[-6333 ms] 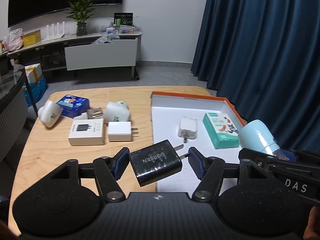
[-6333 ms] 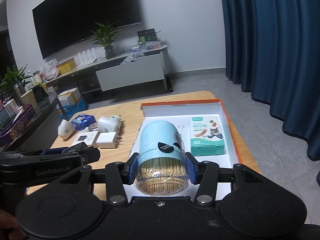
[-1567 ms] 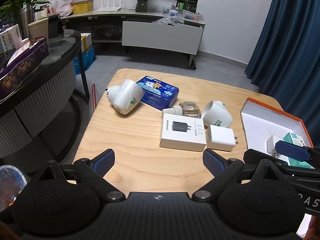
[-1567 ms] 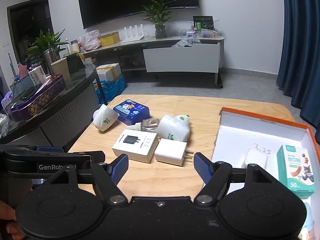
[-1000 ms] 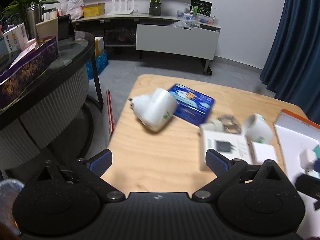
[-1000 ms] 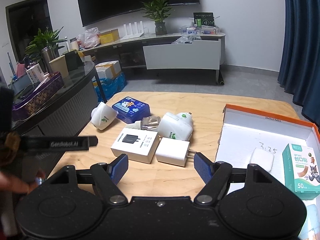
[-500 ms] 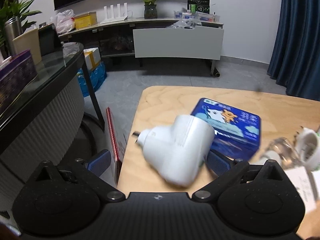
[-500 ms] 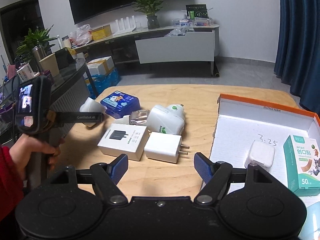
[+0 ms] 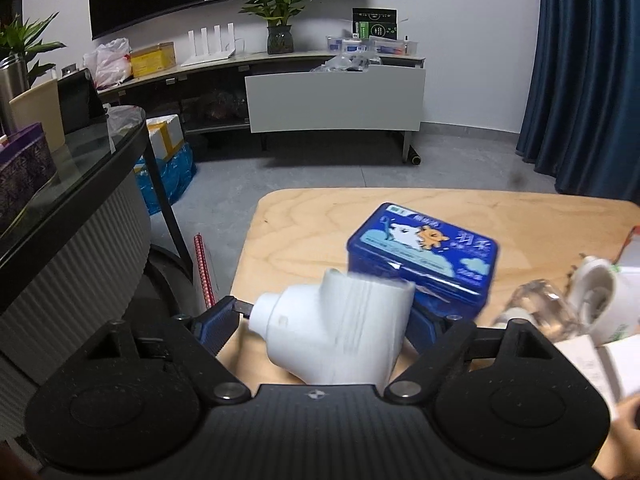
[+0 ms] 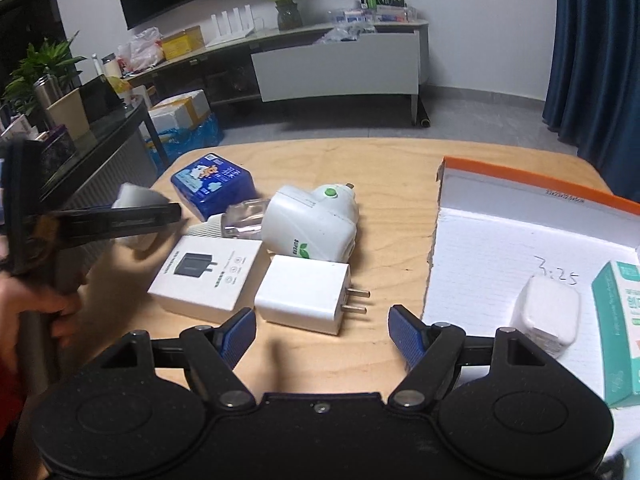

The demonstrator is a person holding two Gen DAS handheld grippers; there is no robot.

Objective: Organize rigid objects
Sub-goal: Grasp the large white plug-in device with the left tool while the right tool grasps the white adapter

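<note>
Since the frame half a second earlier, the left claw [image 9: 320, 322] has advanced around the white plug-in device [image 9: 336, 332], which now sits deeper between its blue pads. Its jaws are closing, the device between them; whether the pads yet press on it cannot be told, the frame being blurred. The device lies on its side near the desk [image 9: 304, 220] edge, just in front of the blue tin [image 9: 424, 254]. It is smooth, rounded and white, with a short neck pointing left.

Risk: the curved shell may slip or rotate under the pads, or be pushed against the tin.

The right claw [image 10: 322, 332] stands open and empty, hovering just short of the white charger [image 10: 304, 296], beside the orange-rimmed tray [image 10: 536, 192].
</note>
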